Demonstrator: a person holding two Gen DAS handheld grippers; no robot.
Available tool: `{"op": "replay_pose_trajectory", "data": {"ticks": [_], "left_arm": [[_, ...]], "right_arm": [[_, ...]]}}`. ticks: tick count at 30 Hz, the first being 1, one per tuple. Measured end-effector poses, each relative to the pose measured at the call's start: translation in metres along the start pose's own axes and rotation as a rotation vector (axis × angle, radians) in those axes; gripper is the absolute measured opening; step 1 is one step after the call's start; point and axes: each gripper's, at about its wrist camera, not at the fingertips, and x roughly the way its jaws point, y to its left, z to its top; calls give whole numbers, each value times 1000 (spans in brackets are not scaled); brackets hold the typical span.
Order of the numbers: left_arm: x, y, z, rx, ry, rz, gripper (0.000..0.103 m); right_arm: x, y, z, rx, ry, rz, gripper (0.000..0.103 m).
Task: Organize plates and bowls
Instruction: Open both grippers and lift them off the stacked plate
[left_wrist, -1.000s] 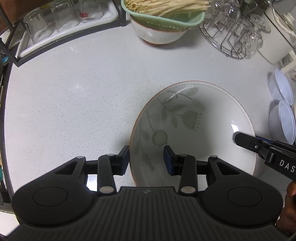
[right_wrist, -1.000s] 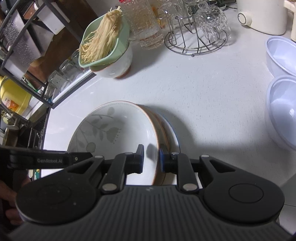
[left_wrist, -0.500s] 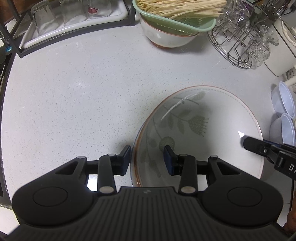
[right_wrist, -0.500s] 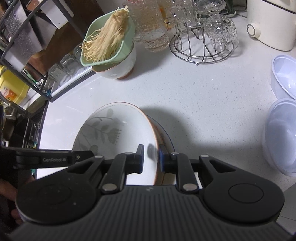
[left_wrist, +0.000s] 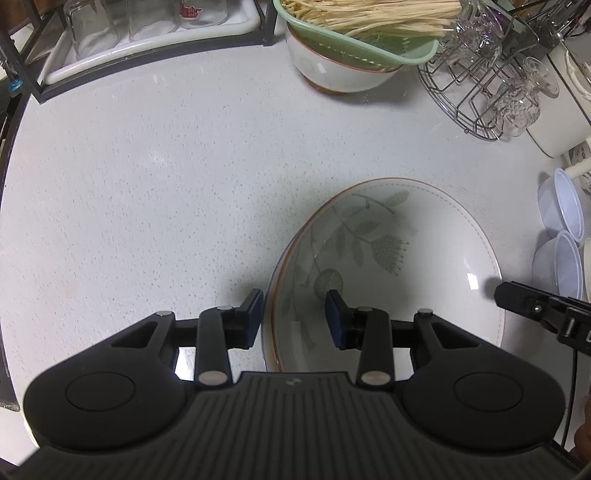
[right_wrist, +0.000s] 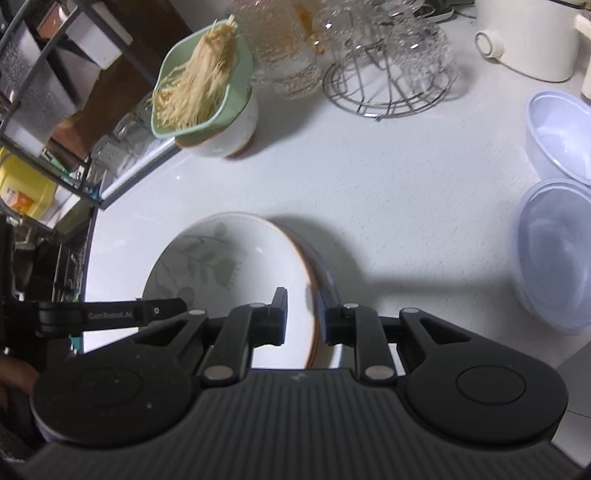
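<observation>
A white plate with a leaf pattern and brown rim (left_wrist: 399, 258) sits stacked on other plates on the white counter; it also shows in the right wrist view (right_wrist: 229, 266). My left gripper (left_wrist: 294, 317) is partly closed with its jaws around the stack's left rim. My right gripper (right_wrist: 304, 317) has its jaws around the stack's right rim, close to it on both sides. The right gripper's finger (left_wrist: 524, 299) shows at the right of the left wrist view. A lower plate's bluish edge (right_wrist: 328, 284) peeks out under the top plate.
A white bowl holding a green strainer of noodles (left_wrist: 354, 48) stands at the back. A wire glass rack (left_wrist: 480, 81) is back right. Two translucent plastic bowls (right_wrist: 554, 206) sit at the right. A black shelf with glasses (left_wrist: 129, 33) is back left.
Both grippers and the plate stack have shifted back from the far objects, so more counter shows. The plates look raised and slightly tilted between the grippers.
</observation>
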Motion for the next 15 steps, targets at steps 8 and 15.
{"op": "replay_pose_trajectory", "data": {"ticks": [8, 15], "left_arm": [[-22, -4, -10, 12, -81, -8, 43], [-68, -26, -24, 20, -194, -11, 43]], "right_arm": [[-12, 10, -4, -53, -73, -39, 21], [-39, 15, -3, -112, -151, -13, 21]]}}
